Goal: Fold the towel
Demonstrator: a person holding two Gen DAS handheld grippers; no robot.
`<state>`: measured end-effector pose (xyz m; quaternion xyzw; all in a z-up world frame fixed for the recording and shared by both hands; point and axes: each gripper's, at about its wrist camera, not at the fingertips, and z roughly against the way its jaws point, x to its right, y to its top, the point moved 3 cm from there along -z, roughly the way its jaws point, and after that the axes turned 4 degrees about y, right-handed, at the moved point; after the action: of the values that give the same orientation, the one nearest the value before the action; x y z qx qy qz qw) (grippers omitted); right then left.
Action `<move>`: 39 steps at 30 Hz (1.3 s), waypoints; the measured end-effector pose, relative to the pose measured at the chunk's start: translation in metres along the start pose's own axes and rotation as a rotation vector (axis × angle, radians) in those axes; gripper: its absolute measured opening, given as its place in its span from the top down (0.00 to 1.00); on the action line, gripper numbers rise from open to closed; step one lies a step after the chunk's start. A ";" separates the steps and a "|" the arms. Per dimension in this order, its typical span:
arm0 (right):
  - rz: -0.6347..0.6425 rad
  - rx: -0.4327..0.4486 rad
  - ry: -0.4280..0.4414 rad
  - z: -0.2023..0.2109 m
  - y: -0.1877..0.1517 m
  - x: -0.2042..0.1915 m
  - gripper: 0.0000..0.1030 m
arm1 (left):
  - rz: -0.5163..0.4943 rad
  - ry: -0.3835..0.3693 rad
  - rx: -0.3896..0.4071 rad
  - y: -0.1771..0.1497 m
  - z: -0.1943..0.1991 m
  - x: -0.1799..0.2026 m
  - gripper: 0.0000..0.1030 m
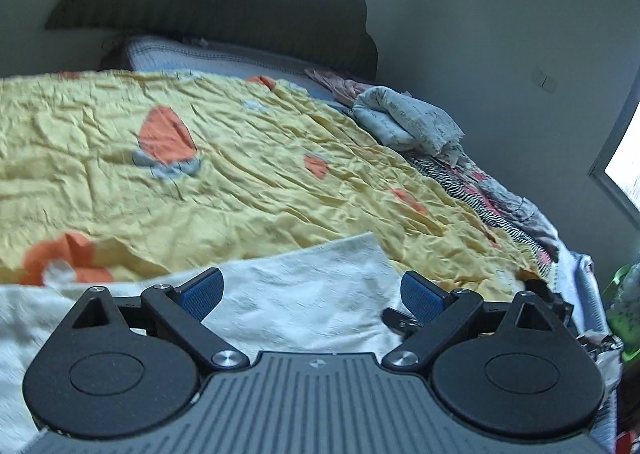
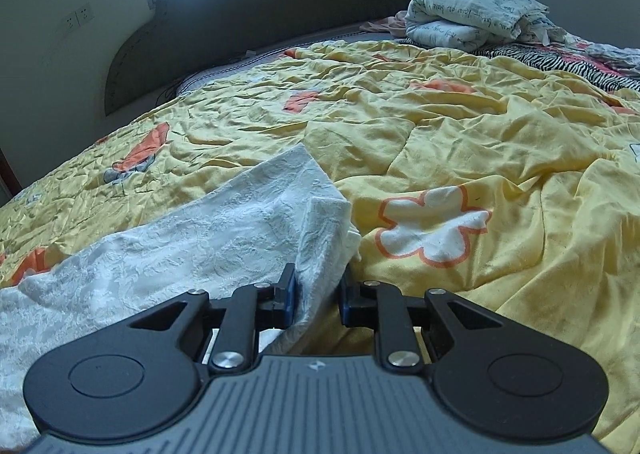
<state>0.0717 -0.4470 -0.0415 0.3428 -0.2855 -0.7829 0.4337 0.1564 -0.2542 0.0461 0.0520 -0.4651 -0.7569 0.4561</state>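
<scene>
White terry cloth, the towel (image 2: 192,238), lies rumpled on the yellow bedspread (image 2: 500,125) of the bed, its far corner pointing up the bed toward the dark scalloped headboard (image 2: 280,9). In the right wrist view, the right tool (image 2: 316,290) is clenched on a bunched fold of the towel: the cloth runs up between its two blue-padded fingers (image 2: 287,294), and both pads press on it. From that pinch the towel spreads away to the left and toward the near edge of the bed, while a small turned-over flap sits just beyond the fingertips. A white flower with an orange outline (image 2: 432,225), printed on the bedspread, lies just to the right of the gripped fold.

In the left wrist view, the left tool (image 1: 312,290) stands released, its jaws spread wide with nothing between the pads. The towel (image 1: 304,286) lies under and just ahead of it, filling the gap between the fingers without touching either pad as far as can be seen. Its pointed corner reaches onto the bedspread (image 1: 240,157) beyond the tool. A folded pale quilt with script print (image 1: 408,121) rests well apart, near the headboard (image 1: 224,1), beside zebra-striped fabric (image 1: 472,189).
</scene>
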 end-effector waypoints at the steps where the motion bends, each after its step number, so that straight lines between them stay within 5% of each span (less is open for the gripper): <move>1: 0.004 0.002 0.001 0.000 0.000 0.000 0.81 | 0.013 -0.002 -0.004 -0.002 0.000 -0.002 0.06; 6: 0.064 0.016 -0.018 0.000 -0.003 -0.005 0.81 | 0.053 0.017 0.010 -0.006 0.013 -0.018 0.06; 13: 0.552 0.162 -0.227 0.012 -0.019 -0.070 0.83 | 0.114 0.062 0.023 0.002 0.019 -0.047 0.06; 22: 0.626 0.196 -0.182 0.022 -0.018 -0.082 0.85 | 0.208 -0.194 -0.206 0.039 -0.070 -0.001 0.04; 27: 0.668 0.226 -0.162 0.028 -0.024 -0.085 0.84 | 0.103 -0.147 -0.335 0.033 -0.135 0.048 0.05; 33: 0.653 0.224 -0.142 0.027 -0.026 -0.081 0.84 | 0.003 -0.082 -0.372 0.016 -0.174 0.074 0.09; 35: 0.668 0.236 -0.135 0.028 -0.027 -0.082 0.85 | -0.024 -0.070 -0.399 0.012 -0.183 0.078 0.19; 37: 0.681 0.242 -0.128 0.029 -0.028 -0.084 0.85 | -0.047 -0.043 -0.407 0.009 -0.188 0.077 0.85; 39: 0.687 0.242 -0.113 0.030 -0.029 -0.086 0.85 | -0.020 -0.017 -0.412 0.010 -0.187 0.068 0.93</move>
<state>0.0675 -0.3540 -0.0195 0.2321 -0.4981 -0.5698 0.6110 0.2174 -0.4290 -0.0277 -0.0440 -0.3035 -0.8411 0.4455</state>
